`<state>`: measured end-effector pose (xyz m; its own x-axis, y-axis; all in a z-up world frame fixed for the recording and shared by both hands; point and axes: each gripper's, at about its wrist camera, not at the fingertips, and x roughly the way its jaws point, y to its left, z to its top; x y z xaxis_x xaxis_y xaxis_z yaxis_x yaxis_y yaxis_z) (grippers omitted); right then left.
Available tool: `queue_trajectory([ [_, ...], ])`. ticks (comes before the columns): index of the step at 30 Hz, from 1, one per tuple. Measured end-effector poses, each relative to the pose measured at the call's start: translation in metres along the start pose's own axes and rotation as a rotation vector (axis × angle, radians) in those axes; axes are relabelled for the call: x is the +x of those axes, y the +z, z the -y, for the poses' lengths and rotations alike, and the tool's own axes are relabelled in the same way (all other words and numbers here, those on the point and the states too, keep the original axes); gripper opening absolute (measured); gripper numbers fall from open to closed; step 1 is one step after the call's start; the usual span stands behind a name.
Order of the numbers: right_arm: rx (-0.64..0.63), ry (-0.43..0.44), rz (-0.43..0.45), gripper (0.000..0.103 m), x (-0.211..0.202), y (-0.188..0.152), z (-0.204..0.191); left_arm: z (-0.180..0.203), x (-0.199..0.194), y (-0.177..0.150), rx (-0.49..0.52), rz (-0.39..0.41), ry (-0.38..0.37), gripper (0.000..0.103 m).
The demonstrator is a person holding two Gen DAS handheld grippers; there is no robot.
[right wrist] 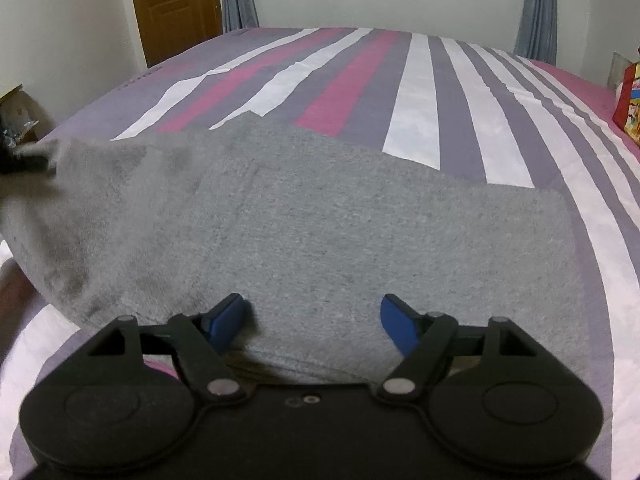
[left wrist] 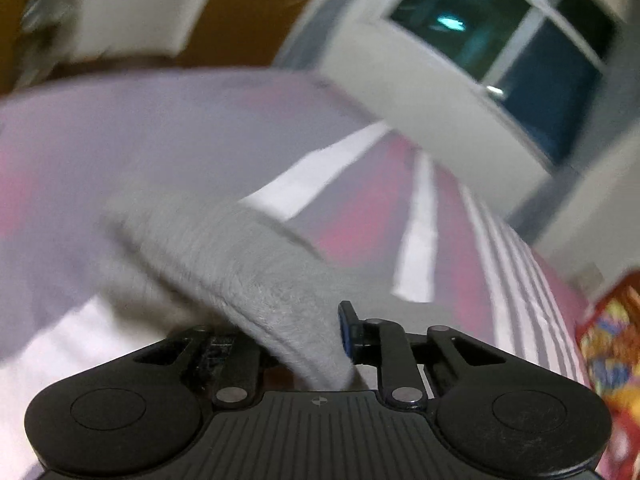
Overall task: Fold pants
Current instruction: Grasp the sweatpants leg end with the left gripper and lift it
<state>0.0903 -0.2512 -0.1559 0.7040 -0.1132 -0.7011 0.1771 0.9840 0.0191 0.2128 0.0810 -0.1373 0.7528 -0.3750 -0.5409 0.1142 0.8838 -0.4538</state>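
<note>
**Left end of the pants lifted for a fold**

Spread across the wide bed with the purple, pink and white striped cover (right wrist: 420, 92): soft grey knit pants (right wrist: 328, 232), mostly flat, already doubled at the near edge, where stacked layers show. Left end raised off the cover and drawn up into a slack, blurred fold, so probably mid-fold, lifted end ready to be carried over the flat part.

Next move, by judgement: sweeping that end across toward the right edge and laying it down square, without dragging the lower layers.

Left black two-finger gripper (left wrist: 312, 340) clamped on a thick roll of the grey fabric, one blue pad visible against it. Right black two-finger gripper (right wrist: 312, 322) hanging just over the near fabric, blue pads apart, nothing pinched between them.
</note>
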Motion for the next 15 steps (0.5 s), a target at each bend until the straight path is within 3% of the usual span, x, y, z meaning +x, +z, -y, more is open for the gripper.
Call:
queue_trajectory([
  [6, 0.039, 0.045, 0.004, 0.071, -0.011, 0.002, 0.01, 0.089, -0.01, -0.008, 0.31, 0.004, -0.123, 0.019],
  [12, 0.154, 0.016, 0.038, 0.07, -0.035, -0.003, 0.051, 0.174, -0.004, -0.071, 0.602, -0.116, -0.268, 0.019],
  [15, 0.217, 0.004, 0.05, 0.07, -0.049, -0.011, 0.081, 0.201, 0.003, -0.11, 0.721, -0.197, -0.26, 0.02],
])
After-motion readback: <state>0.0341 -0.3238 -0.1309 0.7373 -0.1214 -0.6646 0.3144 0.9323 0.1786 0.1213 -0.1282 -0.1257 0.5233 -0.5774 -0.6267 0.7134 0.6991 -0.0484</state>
